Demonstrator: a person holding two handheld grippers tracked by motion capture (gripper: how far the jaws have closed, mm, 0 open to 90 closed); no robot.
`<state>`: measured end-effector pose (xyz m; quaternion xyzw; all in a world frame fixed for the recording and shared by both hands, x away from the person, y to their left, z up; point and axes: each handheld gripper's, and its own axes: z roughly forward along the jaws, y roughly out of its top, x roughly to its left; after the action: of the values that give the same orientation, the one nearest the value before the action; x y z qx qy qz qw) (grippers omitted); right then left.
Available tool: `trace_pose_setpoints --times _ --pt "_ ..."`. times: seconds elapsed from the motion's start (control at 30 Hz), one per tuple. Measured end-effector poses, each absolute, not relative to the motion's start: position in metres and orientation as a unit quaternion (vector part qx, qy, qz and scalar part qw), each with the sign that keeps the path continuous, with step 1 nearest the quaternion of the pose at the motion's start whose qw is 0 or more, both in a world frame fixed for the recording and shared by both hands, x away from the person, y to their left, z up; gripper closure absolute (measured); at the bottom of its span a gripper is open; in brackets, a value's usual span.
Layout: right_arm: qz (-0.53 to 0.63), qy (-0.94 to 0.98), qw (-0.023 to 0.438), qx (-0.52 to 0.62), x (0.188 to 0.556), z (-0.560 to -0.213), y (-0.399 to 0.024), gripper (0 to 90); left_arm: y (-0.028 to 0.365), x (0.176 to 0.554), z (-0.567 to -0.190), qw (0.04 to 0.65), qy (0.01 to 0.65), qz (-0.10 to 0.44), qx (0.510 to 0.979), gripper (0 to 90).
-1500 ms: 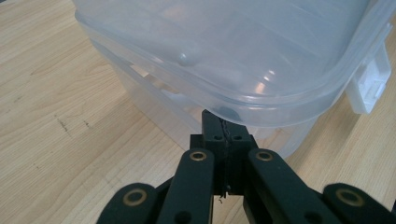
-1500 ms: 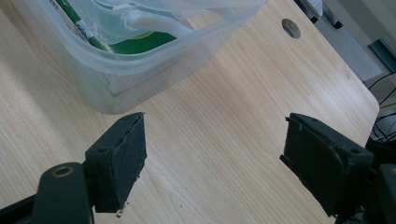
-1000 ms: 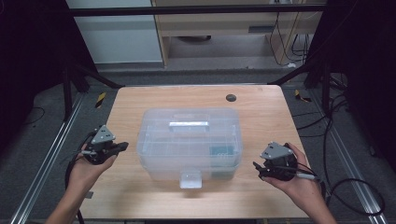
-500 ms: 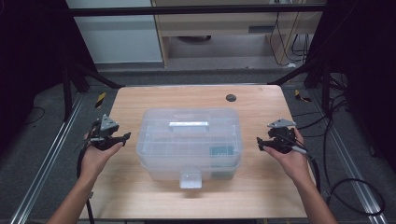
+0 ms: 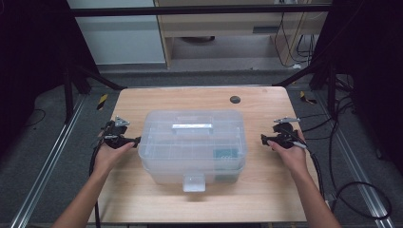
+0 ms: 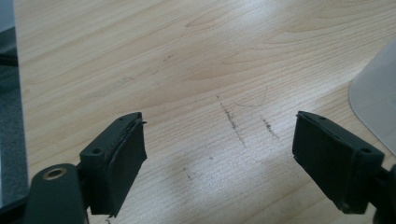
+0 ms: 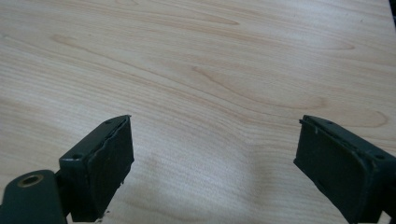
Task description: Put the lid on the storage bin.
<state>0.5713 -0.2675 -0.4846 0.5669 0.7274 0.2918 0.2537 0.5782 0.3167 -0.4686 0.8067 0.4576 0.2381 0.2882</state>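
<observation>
Clear plastic box (image 5: 192, 145), lid closed, sits mid counter (image 5: 190, 97). Left tongs (image 5: 134, 140) spread wide, empty, at box's left wall; touching or not, unclear. Right tongs (image 5: 264, 139) spread wide, empty, near its right side, apart.

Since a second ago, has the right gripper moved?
Yes. The right gripper has gone up the table, away from the near edge, and now sits level with the clear box, apart from its right side.

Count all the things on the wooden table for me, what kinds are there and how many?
Clear plastic box: 1
Black grippers, the left gripper and the right gripper: 2
Small dark round spot near the table's far edge: 1
Total: 4
</observation>
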Motion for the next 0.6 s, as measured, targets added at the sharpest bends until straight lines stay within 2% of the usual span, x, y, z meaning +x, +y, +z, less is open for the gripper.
trace_pose_setpoints --times 0.23,0.6 --pt "0.297 0.71 0.253 0.587 0.583 -0.498 -0.268 10.2 0.317 0.585 -0.483 0.297 0.474 0.216 0.8 9.6" --pt "0.296 0.706 0.253 0.592 0.586 -0.508 -0.263 8.6 0.311 0.588 -0.497 0.299 0.486 0.208 0.795 8.3"
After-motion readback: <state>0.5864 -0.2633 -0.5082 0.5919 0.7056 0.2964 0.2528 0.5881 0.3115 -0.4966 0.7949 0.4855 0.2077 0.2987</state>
